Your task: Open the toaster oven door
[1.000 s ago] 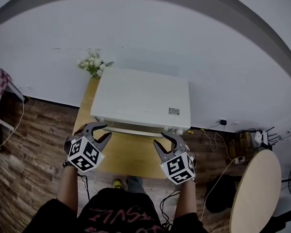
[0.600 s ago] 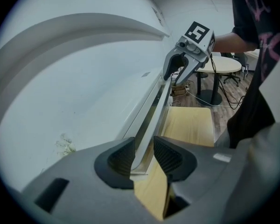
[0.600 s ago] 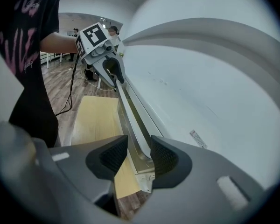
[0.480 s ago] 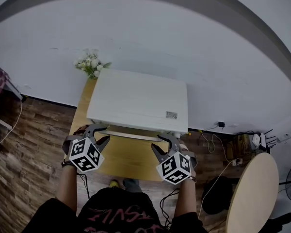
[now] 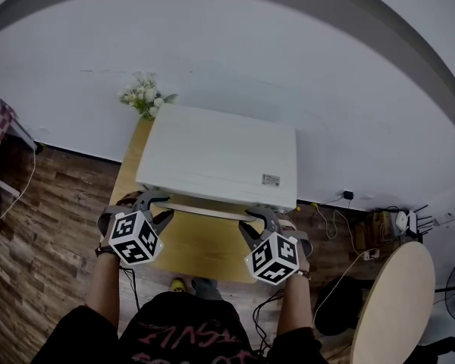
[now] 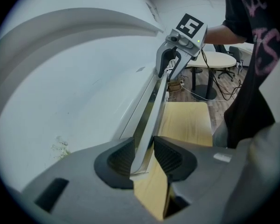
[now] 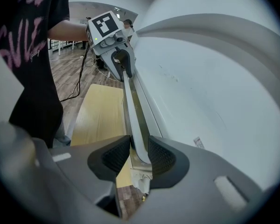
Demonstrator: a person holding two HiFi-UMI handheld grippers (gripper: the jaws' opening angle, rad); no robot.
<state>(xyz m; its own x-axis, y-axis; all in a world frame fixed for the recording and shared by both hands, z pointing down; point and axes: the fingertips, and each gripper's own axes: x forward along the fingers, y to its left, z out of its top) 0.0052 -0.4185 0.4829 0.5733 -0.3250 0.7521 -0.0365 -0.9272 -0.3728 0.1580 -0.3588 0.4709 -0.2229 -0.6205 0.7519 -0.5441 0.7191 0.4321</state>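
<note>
My left gripper [image 6: 142, 155] and right gripper [image 7: 139, 153], jaws just closing tighter, clamp the handle [image 6: 153, 108] at opposite ends to pull evenly.

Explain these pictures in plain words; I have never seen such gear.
No robot here: a person holds a two-fingered hand tool, a gripper, in each hand. The black-and-white marker cubes are part of those tools. The top-down picture comes from a camera on the person's head; the other two come from cameras riding on each gripper. A white box-shaped toaster oven stands on a light wooden table. The left gripper clamps one end of the oven's long pale handle bar; the right gripper, its fingers just having been closing, clamps the other end.
</note>
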